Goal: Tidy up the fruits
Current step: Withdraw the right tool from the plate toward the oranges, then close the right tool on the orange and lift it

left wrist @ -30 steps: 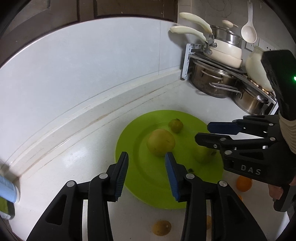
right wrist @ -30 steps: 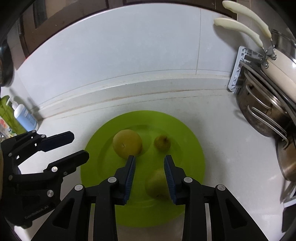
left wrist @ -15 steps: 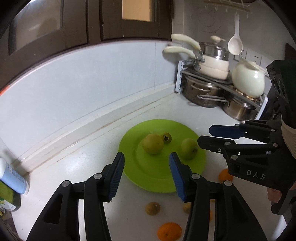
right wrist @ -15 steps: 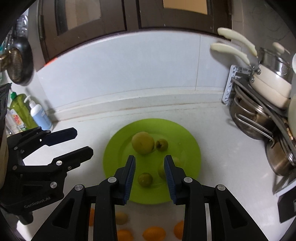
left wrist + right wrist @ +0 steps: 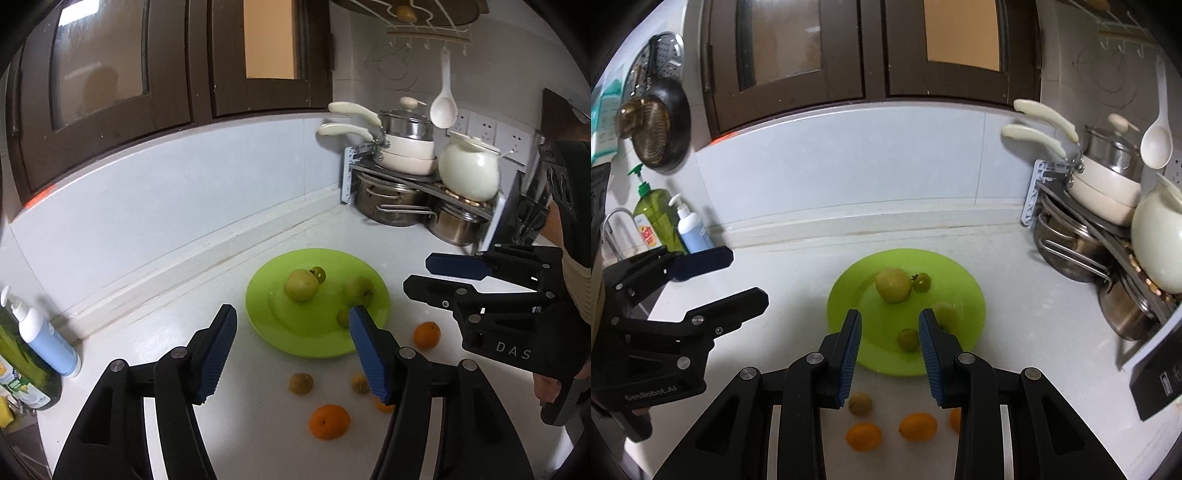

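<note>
I'm holding the left hand-held gripper (image 5: pixel 290 326) wide open with nothing in it, filling the bottom of the left wrist frame above the white counter (image 5: pixel 166 332). The right hand-held gripper (image 5: pixel 889 326) is sitting released too, its blue pads (image 5: pixel 851 354) spread and empty at the bottom center of its own frame.

Just past the fingertips in both views, the green plate (image 5: pixel 291 332) is lying in the middle of the frame. It's carrying four greenish fruits: a big yellow-green fruit (image 5: pixel 301 285) toward the back, a small dark green one (image 5: pixel 318 274) touching it on the right, a green apple-looking fruit (image 5: pixel 358 290) on the plate's right side, and a small green fruit (image 5: pixel 908 339) near the front rim, showing right between the right gripper's fingers.

Off the plate, lower in the frame, loose fruit is sitting on the counter: an orange (image 5: pixel 328 421) at the bottom center, another orange (image 5: pixel 426 335) just right of the plate, and two small brownish fruits (image 5: pixel 301 383) in between.

Further out, the pot rack (image 5: pixel 406 184) is taking up the upper right, and a soap bottle (image 5: pixel 48 339) is standing at the left edge.
</note>
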A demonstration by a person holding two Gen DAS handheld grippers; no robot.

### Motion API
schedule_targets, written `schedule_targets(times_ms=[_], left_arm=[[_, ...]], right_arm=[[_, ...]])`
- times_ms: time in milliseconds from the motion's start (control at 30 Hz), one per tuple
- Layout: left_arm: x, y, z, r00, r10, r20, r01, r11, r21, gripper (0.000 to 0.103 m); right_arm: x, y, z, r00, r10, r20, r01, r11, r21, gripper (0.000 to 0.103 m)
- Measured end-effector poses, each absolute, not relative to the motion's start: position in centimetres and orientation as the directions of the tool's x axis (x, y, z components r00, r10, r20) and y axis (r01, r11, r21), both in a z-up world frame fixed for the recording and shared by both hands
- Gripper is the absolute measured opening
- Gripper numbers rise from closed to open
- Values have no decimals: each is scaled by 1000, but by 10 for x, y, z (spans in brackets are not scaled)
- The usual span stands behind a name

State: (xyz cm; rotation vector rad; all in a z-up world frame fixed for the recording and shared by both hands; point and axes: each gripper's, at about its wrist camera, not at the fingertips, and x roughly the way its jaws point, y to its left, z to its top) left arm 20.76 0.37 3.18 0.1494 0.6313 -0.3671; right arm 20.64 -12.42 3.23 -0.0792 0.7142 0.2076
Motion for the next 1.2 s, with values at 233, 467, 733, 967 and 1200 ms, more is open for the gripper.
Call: schedule_targets(times_ms=[233,467,733,967,1200], left_arm=[[181,12,29,738,-306,-601,410,911,40,66],[164,16,17,726,-330,-604,455,888,61,68],[163,13,-7,674,-361,-645,522,850,71,68],[166,6,-30,627,-377,-682,583,808,89,68],[176,1,-58,567,-385,-729,621,781,71,68]], right_arm=[[176,-116,31,749,145,-646,-202,979,-14,39],[154,-108,18,740,115,-663,-183,983,-34,39],[147,-106,-11,688,98,-719,-162,987,-20,39],[149,-108,-44,614,98,-783,-151,989,6,39],[158,-110,-71,548,104,-830,-142,989,31,39]])
